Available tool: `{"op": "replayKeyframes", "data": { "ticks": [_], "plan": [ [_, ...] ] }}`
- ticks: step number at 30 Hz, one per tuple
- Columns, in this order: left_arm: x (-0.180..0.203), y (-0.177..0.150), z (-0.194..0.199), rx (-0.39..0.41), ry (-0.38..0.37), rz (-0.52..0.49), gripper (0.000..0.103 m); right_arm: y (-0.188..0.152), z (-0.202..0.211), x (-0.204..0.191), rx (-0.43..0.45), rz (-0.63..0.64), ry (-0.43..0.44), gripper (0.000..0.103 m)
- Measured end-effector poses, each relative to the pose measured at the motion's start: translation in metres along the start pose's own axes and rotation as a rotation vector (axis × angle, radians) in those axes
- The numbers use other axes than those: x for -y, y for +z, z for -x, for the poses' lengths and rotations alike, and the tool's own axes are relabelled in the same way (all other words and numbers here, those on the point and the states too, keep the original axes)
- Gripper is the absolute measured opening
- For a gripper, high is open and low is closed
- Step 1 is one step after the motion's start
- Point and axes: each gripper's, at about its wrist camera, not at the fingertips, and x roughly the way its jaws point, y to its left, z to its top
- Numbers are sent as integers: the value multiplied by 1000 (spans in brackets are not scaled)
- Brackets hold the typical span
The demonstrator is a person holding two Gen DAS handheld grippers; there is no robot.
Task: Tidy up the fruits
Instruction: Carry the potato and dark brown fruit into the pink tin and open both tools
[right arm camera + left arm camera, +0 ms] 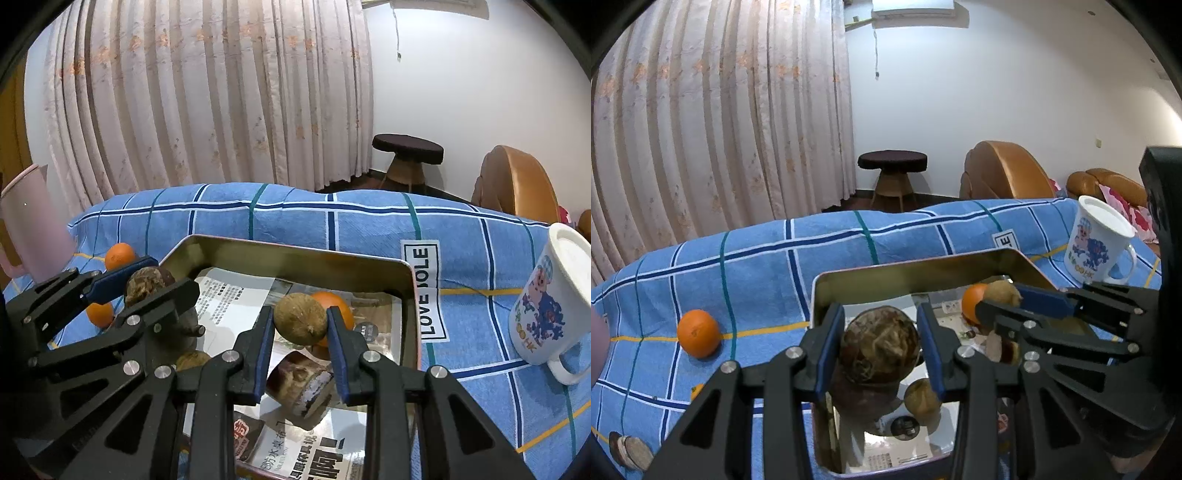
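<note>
My left gripper (881, 345) is shut on a big brown hairy fruit (879, 347) and holds it over the near left of the metal tray (916, 271). My right gripper (300, 325) is shut on a small round brown fruit (300, 318) above the tray's (295, 251) right side. In the tray lie an orange (338, 304), a brown-and-white fruit piece (301, 384) and a small brown fruit (922, 398). Two oranges lie on the blue cloth to the left, the farther orange (119, 254) and the nearer orange (698, 333).
A white printed mug (550, 302) stands right of the tray. A pink jug (27, 236) stands at the far left. A sliced brown fruit (629, 450) lies at the cloth's near left. Curtain, stool (892, 173) and brown armchair (1004, 170) are behind the table.
</note>
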Motion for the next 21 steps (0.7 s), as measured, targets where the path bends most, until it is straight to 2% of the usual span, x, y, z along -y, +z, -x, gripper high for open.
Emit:
{"op": "replayKeyframes", "data": {
  "ticks": [7,9,12,14,15,17,21],
  "plan": [
    [-3,0,3,0,-3,11,43,0,-4,2,-26,-25,41,31],
    [-5,-1,6,3,-13,19,48,-1,-5,3,-34,-34,52,31],
    [-12,1,11,10,-21,56,69,0,-3,9,-30,-66,92,32],
    [-17,2,17,36,-26,89,87,1,-1,16,-26,-99,133,37],
    [-19,2,19,47,-24,99,91,2,0,18,-22,-113,144,40],
    [-24,4,24,73,-40,127,100,3,3,22,-4,-142,171,53],
    [-28,9,34,103,-55,138,103,7,19,33,78,-216,234,55]
  ]
}}
